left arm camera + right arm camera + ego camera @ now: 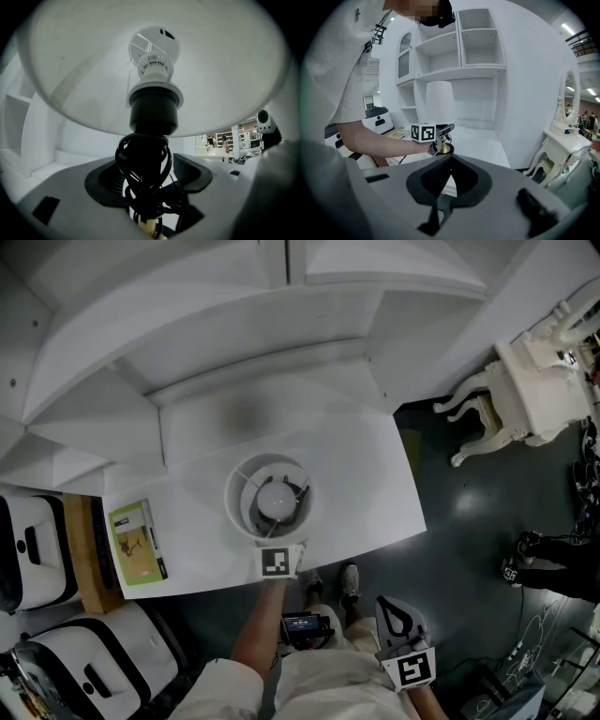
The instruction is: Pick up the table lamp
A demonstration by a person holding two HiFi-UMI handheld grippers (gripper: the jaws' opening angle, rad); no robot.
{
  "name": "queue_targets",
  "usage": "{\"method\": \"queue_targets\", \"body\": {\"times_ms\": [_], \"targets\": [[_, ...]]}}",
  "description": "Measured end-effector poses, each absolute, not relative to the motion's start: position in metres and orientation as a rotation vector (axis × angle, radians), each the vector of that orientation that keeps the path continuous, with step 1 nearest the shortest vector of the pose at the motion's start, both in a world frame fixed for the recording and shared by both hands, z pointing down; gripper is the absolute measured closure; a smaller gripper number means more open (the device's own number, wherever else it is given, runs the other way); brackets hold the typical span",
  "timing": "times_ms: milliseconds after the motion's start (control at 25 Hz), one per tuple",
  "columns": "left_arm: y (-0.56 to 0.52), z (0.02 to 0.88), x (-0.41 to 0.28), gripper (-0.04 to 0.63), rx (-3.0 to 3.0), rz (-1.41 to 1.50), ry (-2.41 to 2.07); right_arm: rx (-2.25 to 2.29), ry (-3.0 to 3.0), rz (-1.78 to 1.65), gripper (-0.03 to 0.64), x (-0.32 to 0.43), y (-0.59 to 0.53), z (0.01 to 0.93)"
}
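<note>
The table lamp (275, 500) stands on the white desk (366, 484), seen from above with its white shade and bulb. My left gripper (279, 545) reaches under the shade from the desk's front edge. In the left gripper view its jaws (149, 176) flank the lamp's stem, which is wrapped in a black cord (143, 164), and the ribbed pads (187, 171) lie against the bundle. The black socket (154, 112) and shade (84, 70) rise above. My right gripper (392, 615) hangs by the person's lap, shut and empty (450, 163). From there the lamp (439, 103) and left gripper (440, 136) show.
A green book (136, 542) lies at the desk's left end. White shelves (281, 334) rise behind the desk. A white carved dressing table (525, 390) stands at the right over dark floor. White machines (37, 549) sit at the left.
</note>
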State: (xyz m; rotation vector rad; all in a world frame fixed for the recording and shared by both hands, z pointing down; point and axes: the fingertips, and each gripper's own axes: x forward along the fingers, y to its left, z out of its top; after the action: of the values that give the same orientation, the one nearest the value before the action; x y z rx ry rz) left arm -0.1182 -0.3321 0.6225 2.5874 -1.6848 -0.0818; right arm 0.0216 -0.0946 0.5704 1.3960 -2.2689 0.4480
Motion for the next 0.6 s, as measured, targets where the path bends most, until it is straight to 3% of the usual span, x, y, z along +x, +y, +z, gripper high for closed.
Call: {"method": "queue_targets", "body": {"times_ms": [160, 360, 600], "targets": [[-0.336, 0.617, -0.116, 0.313, 2.577, -0.134, -1.669, 1.395, -2.264, 0.451, 0.604, 0.023, -0.093, 0.572], [-0.339, 0.61, -0.112, 0.415, 2.558, -0.182, -1.665, 1.396, -2.258, 0.446, 0.604, 0.026, -0.094, 0.573], [-0.336, 0.608, -0.116, 0.417, 2.562, -0.16, -1.642, 1.39, -2.257, 0.459, 0.604, 0.027, -0.093, 0.575]]}}
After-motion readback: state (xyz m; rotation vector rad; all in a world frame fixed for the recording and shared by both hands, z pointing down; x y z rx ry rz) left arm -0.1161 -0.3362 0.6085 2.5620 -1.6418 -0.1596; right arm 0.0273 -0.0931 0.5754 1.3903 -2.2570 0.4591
